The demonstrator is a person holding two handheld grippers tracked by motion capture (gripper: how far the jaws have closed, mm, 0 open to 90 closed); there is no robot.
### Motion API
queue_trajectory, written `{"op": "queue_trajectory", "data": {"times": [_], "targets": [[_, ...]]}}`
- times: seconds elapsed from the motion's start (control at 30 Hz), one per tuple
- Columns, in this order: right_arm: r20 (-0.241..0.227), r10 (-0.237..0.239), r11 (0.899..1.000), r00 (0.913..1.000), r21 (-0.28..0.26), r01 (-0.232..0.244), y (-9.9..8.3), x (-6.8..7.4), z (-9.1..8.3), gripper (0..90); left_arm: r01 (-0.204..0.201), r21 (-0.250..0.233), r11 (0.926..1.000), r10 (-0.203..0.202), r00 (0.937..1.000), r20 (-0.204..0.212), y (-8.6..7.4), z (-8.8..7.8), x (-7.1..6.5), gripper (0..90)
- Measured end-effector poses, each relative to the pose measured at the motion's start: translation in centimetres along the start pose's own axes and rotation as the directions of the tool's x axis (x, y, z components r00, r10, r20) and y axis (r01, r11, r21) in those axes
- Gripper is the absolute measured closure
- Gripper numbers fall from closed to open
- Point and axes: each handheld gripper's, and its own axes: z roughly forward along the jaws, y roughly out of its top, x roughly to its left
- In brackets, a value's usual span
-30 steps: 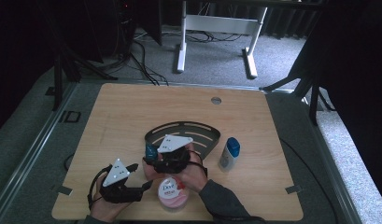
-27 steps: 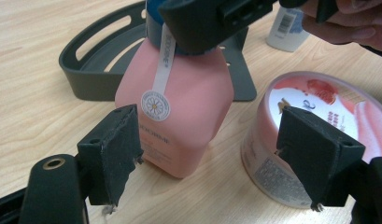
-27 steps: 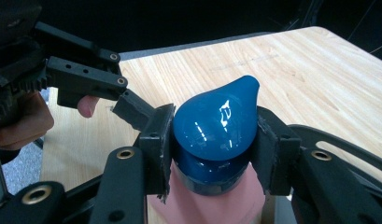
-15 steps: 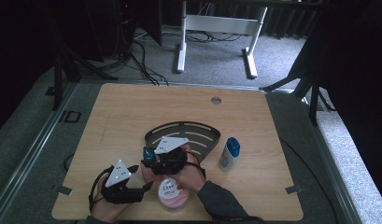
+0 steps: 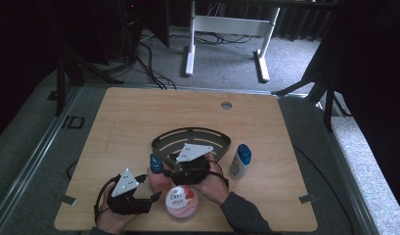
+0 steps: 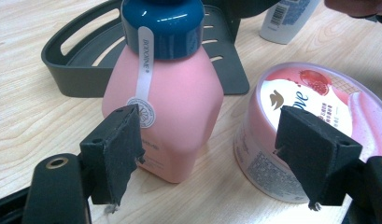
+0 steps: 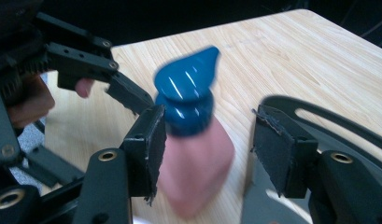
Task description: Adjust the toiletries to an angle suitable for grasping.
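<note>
Though motion blurs the pink bottle in the right gripper view, it stands on the worktop between the right hand-held gripper's parted jaws; left hand-held gripper likewise gapes.

My two grippers: black frames, grey three-cornered top plates, brass-ringed screws, frayed black jaw pads; dark grey sleeve.

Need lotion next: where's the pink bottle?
In the high view, the pink bottle stands near the table's front edge, between both grippers, beside the Dove tub and the dark caddy.
</note>
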Motion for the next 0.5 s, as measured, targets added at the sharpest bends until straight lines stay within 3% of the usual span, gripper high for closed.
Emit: {"op": "queue_trajectory", "data": {"times": [0.23,0.5], "targets": [[0.048,0.05,0.998,0.9976,0.021,-0.052,-2.8,-1.1,-3.0,47.6,-0.015,0.006,0.9999,0.015,0.9997,0.018,0.0,0.0,-0.4,25.7],[0.128,0.129,0.989,0.9834,0.057,-0.137,-6.5,-1.8,-6.1,51.8,-0.025,0.017,0.9995,0.024,0.9991,0.034,0.0,0.3,-0.8,28.0]]}}
